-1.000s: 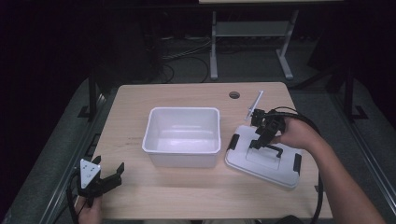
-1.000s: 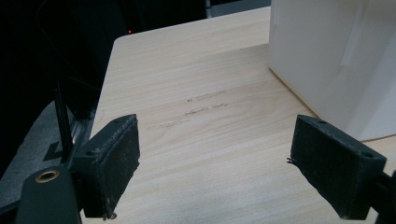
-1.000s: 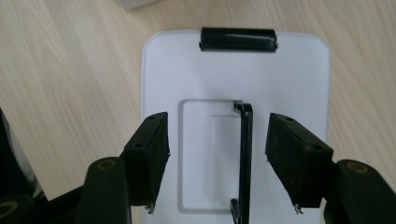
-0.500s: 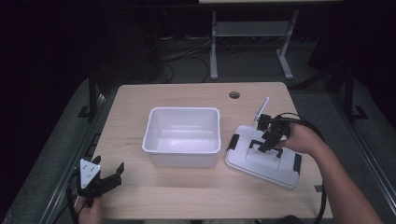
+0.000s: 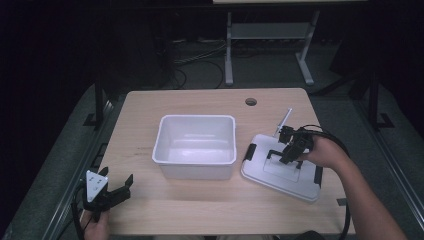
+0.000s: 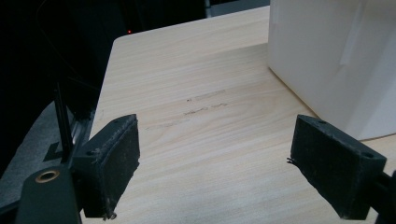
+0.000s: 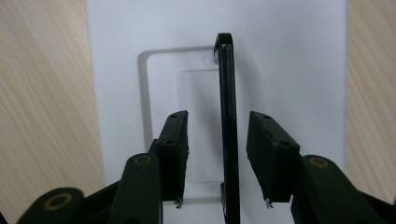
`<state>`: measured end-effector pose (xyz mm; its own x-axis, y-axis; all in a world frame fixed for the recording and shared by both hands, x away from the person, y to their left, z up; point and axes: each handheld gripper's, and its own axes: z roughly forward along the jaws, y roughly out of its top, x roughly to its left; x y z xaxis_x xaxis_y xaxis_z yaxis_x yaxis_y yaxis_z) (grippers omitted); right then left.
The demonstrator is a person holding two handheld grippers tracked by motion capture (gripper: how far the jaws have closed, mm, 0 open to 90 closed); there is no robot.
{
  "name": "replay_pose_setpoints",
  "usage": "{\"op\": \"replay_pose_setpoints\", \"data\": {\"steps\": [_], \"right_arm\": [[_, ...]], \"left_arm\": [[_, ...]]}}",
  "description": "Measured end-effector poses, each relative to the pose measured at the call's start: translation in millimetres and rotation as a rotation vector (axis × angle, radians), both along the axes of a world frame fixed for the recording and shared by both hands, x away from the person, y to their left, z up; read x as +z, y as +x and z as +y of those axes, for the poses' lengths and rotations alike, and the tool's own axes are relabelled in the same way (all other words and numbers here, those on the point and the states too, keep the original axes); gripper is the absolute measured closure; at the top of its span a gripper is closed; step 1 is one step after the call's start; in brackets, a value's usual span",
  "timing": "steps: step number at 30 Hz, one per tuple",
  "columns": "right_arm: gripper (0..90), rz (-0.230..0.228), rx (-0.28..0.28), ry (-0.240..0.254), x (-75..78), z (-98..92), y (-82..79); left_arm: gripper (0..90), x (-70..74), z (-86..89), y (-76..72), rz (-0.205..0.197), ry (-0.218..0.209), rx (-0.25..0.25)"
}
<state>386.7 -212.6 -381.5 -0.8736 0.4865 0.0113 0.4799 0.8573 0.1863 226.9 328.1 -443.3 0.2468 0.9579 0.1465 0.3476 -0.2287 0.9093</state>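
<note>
A white lid with black end latches lies flat on the table, right of an empty white bin. My right gripper points down over the lid's middle. In the right gripper view the lid's raised black handle stands between the pads of my right gripper, with a gap on each side. Its jaws have just been closing and stand open around the handle. My left gripper rests at the table's front left edge, open and empty, facing the bin's wall.
The wooden table has a round cable hole near its back edge. A thin white stick rises beside the lid's far corner. A metal stand and cables lie on the dark floor behind.
My right gripper has come down onto the lid and its jaws have narrowed around the black handle. The left gripper has stayed where it was.
</note>
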Motion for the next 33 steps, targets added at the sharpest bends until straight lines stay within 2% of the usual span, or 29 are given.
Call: {"op": "replay_pose_setpoints", "data": {"steps": [9,15,33], "right_arm": [[73.7,-0.002,0.003,-0.015,-5.3,0.8,2.4],[79.0,0.000,0.016,-0.021,-6.3,1.2,2.7],[84.2,0.005,0.044,-0.022,-5.0,-2.3,2.8]], "left_arm": [[15.0,0.1,0.7,-0.1,0.001,0.003,0.000],[15.0,0.1,0.6,-0.1,0.002,0.003,0.000],[15.0,-0.1,0.7,-0.1,0.002,0.001,0.001]]}}
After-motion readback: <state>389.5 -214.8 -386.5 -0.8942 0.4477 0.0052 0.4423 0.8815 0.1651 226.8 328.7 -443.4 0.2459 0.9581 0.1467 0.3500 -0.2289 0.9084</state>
